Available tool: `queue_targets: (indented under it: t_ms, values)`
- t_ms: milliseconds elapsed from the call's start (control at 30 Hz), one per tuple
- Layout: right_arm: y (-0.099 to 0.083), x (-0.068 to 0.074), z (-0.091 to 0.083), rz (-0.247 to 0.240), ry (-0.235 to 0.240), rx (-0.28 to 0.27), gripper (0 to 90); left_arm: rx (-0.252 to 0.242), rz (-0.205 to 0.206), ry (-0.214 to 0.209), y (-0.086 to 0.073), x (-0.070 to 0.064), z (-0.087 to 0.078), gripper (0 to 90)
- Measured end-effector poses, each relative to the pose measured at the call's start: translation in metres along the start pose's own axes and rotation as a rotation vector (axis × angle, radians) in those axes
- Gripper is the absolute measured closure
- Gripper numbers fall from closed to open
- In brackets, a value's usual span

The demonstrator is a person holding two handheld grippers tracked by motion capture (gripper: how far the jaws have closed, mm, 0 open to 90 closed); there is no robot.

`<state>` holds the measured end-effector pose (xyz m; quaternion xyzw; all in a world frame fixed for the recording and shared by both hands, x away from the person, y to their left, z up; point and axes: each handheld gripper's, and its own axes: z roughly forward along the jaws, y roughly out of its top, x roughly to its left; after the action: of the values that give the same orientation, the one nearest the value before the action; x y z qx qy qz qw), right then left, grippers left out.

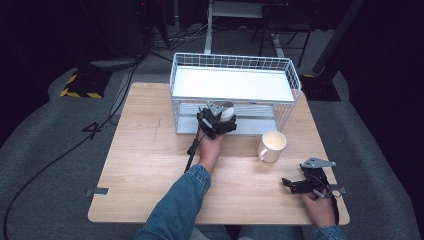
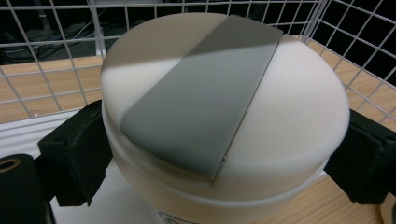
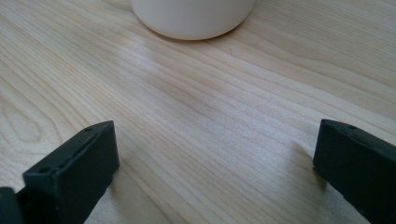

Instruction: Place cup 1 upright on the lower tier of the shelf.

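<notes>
Left hand-held gripper (image 1: 218,119) clamped on a white jar (image 2: 224,107), one jaw on each side of it, grey strip across its lid. Jar sits at the front opening of the wire rack's (image 1: 235,64) lower shelf, at the bench's (image 1: 150,165) far edge. Right hand-held gripper (image 1: 295,184) released, jaws wide apart, low over bare bench near the right front corner. White mug (image 1: 271,146) stands between rack and right hand-held gripper, apart from both

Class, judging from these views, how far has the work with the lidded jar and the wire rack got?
Done: the left gripper grips the round white jar with a grey strip on its lid. In hand: the jar sits at the white wire rack's lower shelf. Left: the white mug stands untouched; the right gripper is open.
</notes>
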<state>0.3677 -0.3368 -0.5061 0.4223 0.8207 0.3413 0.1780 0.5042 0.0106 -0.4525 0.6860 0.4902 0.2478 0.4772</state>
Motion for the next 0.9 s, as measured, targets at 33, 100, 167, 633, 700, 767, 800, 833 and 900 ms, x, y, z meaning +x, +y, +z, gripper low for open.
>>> queue_targets:
  t_ms: [33,100,167,633,700,767,800,833,900]
  values:
    - [0.0,0.0,0.0,0.0,0.0,0.0,0.2,-0.001,-0.001,0.001,0.0,0.0,0.002,7.4]
    - [0.0,0.0,0.0,0.0,0.0,0.0,0.2,-0.005,-0.01,0.006,0.0,0.0,0.005,7.4]
    - [0.0,0.0,0.0,0.0,0.0,0.0,0.2,-0.02,-0.014,0.017,0.0,-0.001,0.007,7.4]
    - [0.0,0.0,0.0,0.0,0.0,0.0,0.2,-0.06,-0.029,0.041,-0.004,-0.005,0.012,7.0]
    - [0.0,0.0,0.0,0.0,0.0,0.0,0.2,-0.066,-0.034,0.042,-0.004,-0.005,0.013,7.0]
    - [0.0,0.0,0.0,0.0,0.0,0.0,0.2,-0.071,-0.046,0.027,-0.004,-0.003,0.013,6.1]
    - [0.0,0.0,0.0,0.0,0.0,0.0,0.2,-0.071,-0.046,0.027,-0.004,-0.003,0.013,5.6]
    - [0.0,0.0,0.0,0.0,0.0,0.0,0.2,-0.078,-0.052,0.029,-0.004,-0.004,0.013,5.6]
    - [0.0,0.0,0.0,0.0,0.0,0.0,0.2,-0.082,-0.042,0.039,-0.004,-0.005,0.013,0.0]
